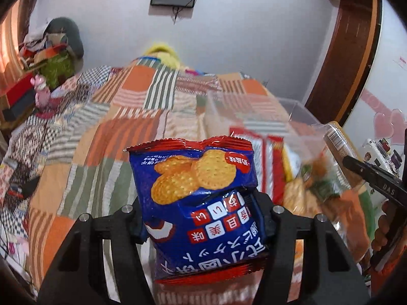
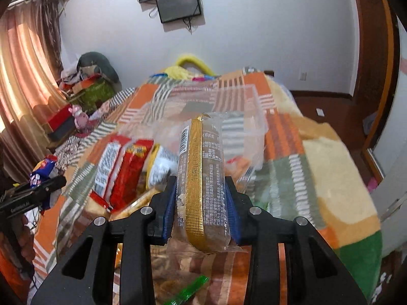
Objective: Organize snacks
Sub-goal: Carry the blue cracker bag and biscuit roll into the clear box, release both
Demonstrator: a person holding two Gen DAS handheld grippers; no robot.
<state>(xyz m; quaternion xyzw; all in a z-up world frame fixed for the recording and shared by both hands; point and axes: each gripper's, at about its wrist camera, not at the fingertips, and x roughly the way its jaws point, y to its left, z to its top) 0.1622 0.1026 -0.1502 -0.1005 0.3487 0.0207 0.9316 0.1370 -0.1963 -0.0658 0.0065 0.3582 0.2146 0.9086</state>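
Note:
My left gripper (image 1: 203,218) is shut on a blue cracker packet (image 1: 201,193) with red crimped ends, held above the patchwork bedspread. It also shows at the far left of the right wrist view (image 2: 42,171). My right gripper (image 2: 201,203) is shut on a clear-wrapped brown cake with a gold strip (image 2: 201,178), held upright over a pile of snacks. The cake's end and the right gripper (image 1: 374,178) show at the right of the left wrist view. Red-and-white packets (image 2: 122,170) lie in the pile, also seen in the left wrist view (image 1: 267,157).
A clear plastic bin (image 2: 244,111) stands on the bedspread (image 2: 318,157) beyond the pile; it also shows in the left wrist view (image 1: 254,111). Yellow plush items (image 2: 188,68) lie at the bed's far end. Boxes and clutter (image 2: 84,94) sit at the left by the curtains.

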